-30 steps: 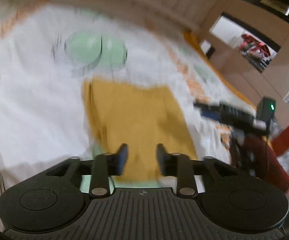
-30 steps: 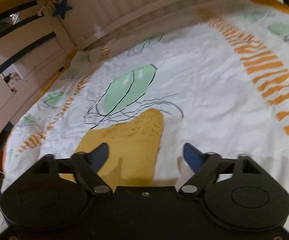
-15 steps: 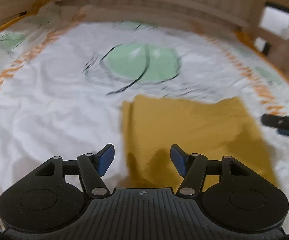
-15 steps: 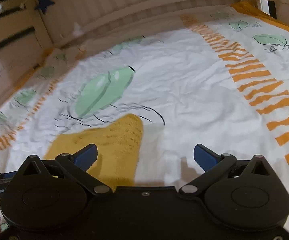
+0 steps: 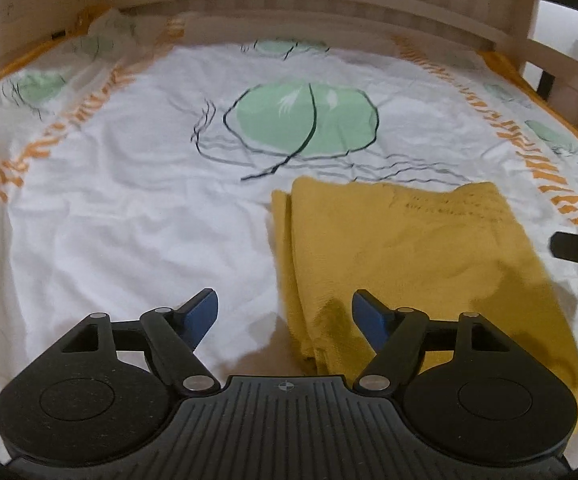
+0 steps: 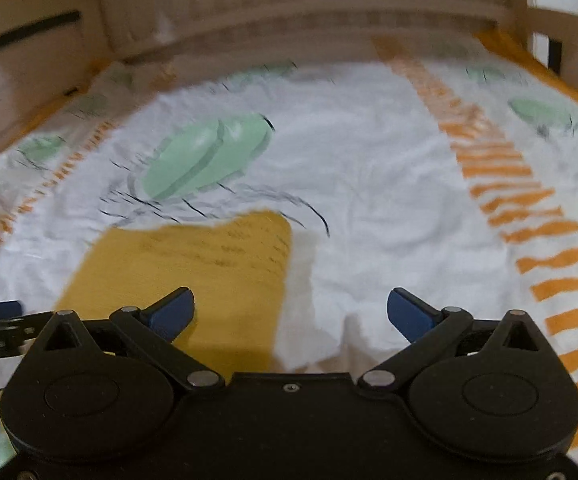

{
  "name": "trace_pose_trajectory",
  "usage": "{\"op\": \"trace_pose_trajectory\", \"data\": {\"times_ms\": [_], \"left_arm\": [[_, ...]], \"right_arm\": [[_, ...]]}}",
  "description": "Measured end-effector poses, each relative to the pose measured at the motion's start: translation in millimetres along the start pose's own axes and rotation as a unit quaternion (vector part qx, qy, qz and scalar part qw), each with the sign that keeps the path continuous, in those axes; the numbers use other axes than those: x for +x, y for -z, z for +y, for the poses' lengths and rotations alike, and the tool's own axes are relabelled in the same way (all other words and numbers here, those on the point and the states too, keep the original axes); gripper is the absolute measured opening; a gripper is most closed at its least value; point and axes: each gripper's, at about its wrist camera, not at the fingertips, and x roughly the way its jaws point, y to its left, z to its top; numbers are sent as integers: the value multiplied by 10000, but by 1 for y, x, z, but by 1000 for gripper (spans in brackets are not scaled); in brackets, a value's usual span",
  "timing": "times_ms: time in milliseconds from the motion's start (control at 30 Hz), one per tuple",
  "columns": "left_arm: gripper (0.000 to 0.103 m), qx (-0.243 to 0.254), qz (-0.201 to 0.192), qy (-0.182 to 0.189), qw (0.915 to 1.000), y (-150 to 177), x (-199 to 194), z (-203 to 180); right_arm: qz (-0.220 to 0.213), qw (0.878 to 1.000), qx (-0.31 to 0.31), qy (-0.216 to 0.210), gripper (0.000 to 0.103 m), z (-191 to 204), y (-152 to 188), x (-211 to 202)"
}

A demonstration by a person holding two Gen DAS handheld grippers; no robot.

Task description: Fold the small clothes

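Mustard knit garment [image 5: 409, 248] lies folded on the bed sheet [image 5: 129, 220]; our left tongs [image 5: 285, 312] are opening, right tongs [image 6: 289, 312] spread wide, both empty.

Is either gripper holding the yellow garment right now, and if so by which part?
Nothing is held. The left gripper is opening over the yellow garment; the right gripper is open and empty.

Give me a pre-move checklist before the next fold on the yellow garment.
1. Yellow garment lying folded on the bedsheet: ok.
2. Left gripper free of cloth: ok, jaws opening, garment's left edge below the gap, not pinched.
3. Right gripper free of cloth: ok, wide open, straddling the garment's right edge.
4. Layers aligned: not ok, a second edge peeks out along the left side.
5. Sheet around the garment clear of other items: ok.
6. Near hem flat: cannot tell, hidden behind the grippers.
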Motion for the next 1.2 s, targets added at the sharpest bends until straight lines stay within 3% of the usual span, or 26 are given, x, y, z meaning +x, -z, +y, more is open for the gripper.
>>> {"op": "trace_pose_trajectory", "data": {"times_ms": [433,667,833,1033,1200], "left_arm": [[73,428,-472,-79,9979,10,-57,-19],[73,216,-326,-144,9991,25,-71,-16],[73,178,-331,-516,9980,36,-83,-13],[73,14,-242,-486,9985,46,-92,-5],[73,-59,-77,-488,9988,55,-92,-3]], "right_arm": [[-390,9989,-58,-267,103,17,12,-72],[-448,9983,-329,-175,102,35,30,-94],[-269,9994,-88,175,102,37,41,-103],[-97,9981,83,609,102,35,55,-108],[-92,9990,68,428,102,37,64,-113]]}}
